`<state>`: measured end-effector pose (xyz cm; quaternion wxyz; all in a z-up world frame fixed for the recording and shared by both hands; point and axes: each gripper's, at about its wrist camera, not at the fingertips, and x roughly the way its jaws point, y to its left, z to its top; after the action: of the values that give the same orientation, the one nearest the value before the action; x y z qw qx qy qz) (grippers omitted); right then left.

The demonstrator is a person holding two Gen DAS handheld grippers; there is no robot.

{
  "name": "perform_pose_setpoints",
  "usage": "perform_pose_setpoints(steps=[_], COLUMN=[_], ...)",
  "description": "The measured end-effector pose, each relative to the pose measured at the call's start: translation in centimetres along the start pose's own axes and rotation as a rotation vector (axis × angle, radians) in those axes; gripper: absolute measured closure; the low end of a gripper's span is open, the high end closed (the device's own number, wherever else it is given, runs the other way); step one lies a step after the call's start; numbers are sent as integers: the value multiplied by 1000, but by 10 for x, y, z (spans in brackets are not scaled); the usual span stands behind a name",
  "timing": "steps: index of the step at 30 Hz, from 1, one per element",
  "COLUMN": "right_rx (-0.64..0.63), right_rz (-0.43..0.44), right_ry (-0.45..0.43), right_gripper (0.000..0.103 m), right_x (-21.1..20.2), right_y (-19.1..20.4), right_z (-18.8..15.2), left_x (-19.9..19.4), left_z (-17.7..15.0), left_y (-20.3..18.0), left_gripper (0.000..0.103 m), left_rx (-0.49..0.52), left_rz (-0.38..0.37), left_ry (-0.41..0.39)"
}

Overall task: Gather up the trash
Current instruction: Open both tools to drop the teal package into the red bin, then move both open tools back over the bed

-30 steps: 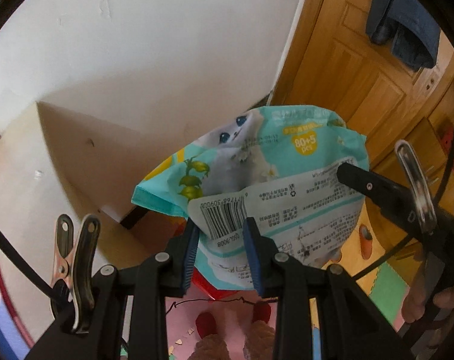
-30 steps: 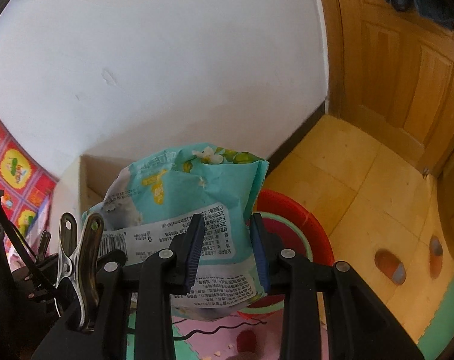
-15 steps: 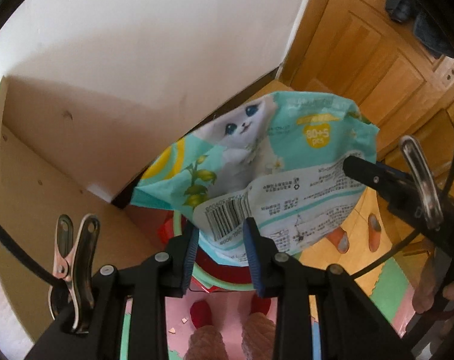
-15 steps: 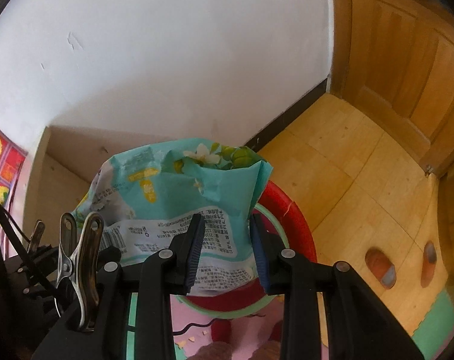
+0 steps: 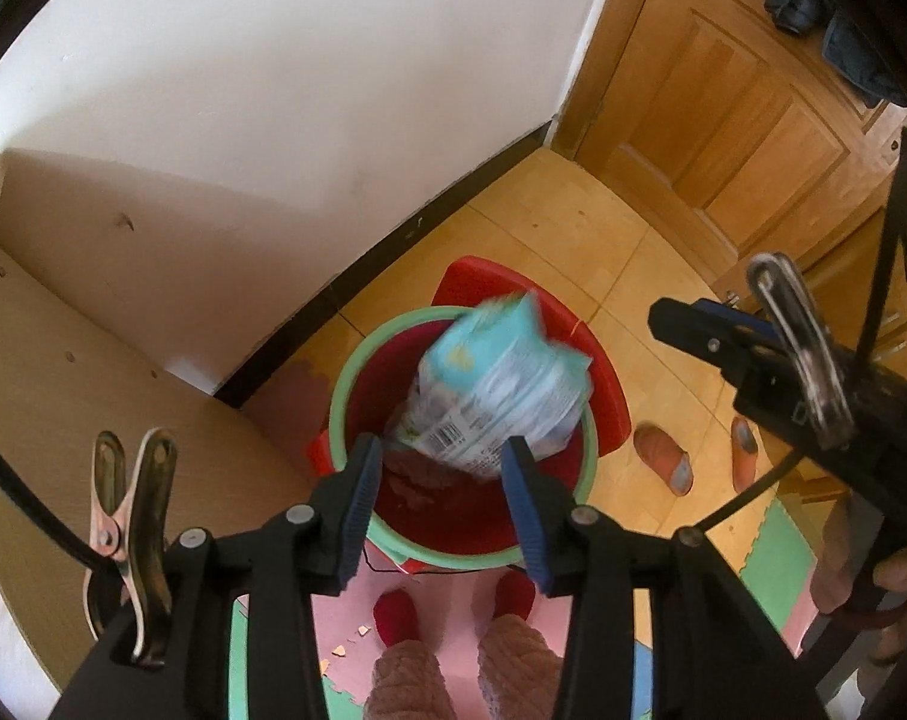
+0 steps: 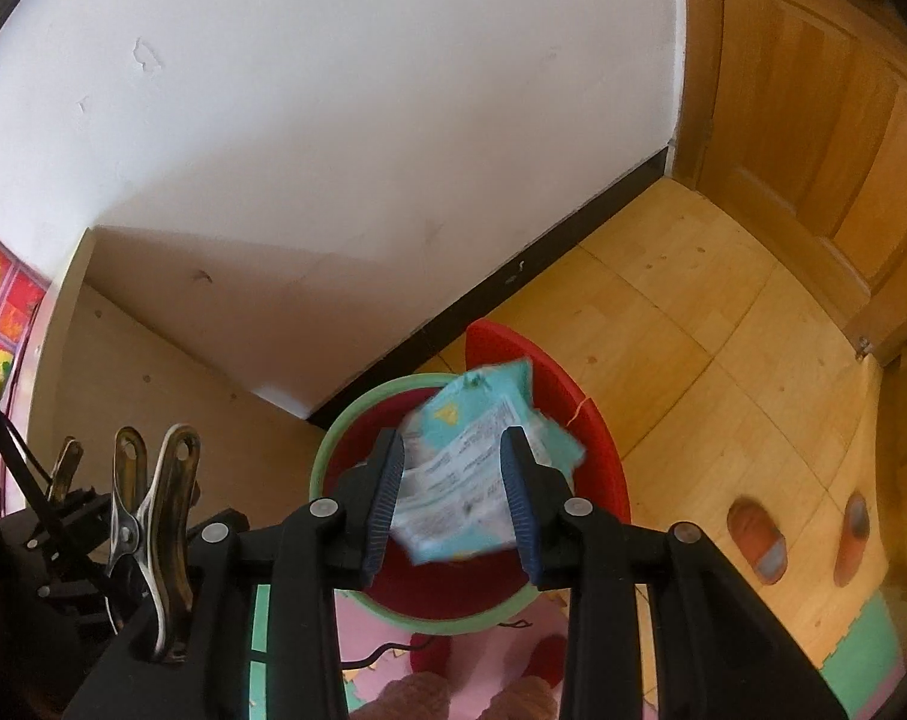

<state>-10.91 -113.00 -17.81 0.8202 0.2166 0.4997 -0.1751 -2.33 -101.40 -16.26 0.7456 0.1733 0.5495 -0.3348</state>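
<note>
Left gripper, bottom centre of its view: jaws are opening, w/ a clear gap either side, and nothing is pinched between them. Wipes packet shows past the tips, motion-blurred, teal w/ white label and barcode; pads aren't pressing it. It sits over the mouth of the bin, upper right part of the opening, not touching either blue pad as far as I can tell.

Right gripper, bottom centre of the right wrist view: jaws apart too, holding nothing. Same packet appears between and beyond the blue pads, blurred, w/ daylight on both sides of it. In the left view my right gripper's tip pokes in from the right edge, well apart from the packet.

Bin is red inside w/ a green rim, standing on the floor just below both tools. Behind it, a red lid or stool, partly hidden. Near the bottom edge: my slippers and fuzzy trouser legs on foam mat tiles.

Further out: two slippers on the wood floor, right of the bin. Pale wood shelf panel at left, white wall w/ dark skirting across the top, wooden door upper right.
</note>
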Motion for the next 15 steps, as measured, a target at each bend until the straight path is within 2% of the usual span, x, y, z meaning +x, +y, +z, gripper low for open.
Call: perform_pose_setpoints(steps=[7, 15], right_rx=[-19, -26], right_rz=[7, 11], right_ry=[-2, -27], right_gripper=[68, 68], right_x=[-6, -25], right_y=[8, 24], right_z=[-4, -12], left_x=[-10, -40], left_z=[3, -2], left_y=[5, 7], left_gripper=[59, 59], left_rx=[-16, -19], left_rz=[-24, -53], left_ry=[-12, -49])
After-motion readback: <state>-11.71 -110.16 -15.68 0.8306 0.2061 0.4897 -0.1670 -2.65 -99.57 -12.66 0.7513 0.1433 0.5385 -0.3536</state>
